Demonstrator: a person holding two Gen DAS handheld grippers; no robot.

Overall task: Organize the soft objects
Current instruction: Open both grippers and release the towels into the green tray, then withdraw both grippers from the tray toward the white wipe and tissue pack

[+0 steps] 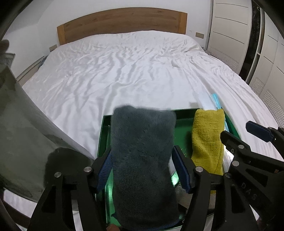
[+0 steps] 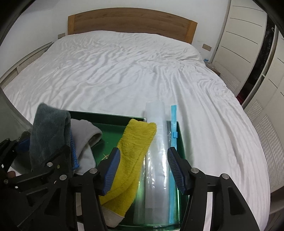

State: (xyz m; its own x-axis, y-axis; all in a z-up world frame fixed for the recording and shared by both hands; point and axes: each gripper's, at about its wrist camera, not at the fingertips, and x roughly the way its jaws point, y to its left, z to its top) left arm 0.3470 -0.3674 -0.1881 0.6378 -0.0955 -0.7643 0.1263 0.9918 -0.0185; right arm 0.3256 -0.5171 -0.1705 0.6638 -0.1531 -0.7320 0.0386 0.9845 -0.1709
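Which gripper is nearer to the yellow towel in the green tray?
Right. The right gripper straddles the yellow towel and the clear plastic roll; the left gripper sits further left around the grey plush cloth.

a wide bed [image 1: 124, 71] fills both views, covered by a white sheet [image 2: 124, 74] creased all over with shallow wrinkles. at its far end a wooden headboard [image 1: 122, 23] stands against a pale wall [image 2: 44, 10], with small tan wall plates [image 1: 199, 35] beside the headboard on either side. along the right side of the room runs a white wardrobe [image 2: 245, 35] with panelled doors, slatted lower down, and a dark gap [image 1: 252, 44] between two of its doors.
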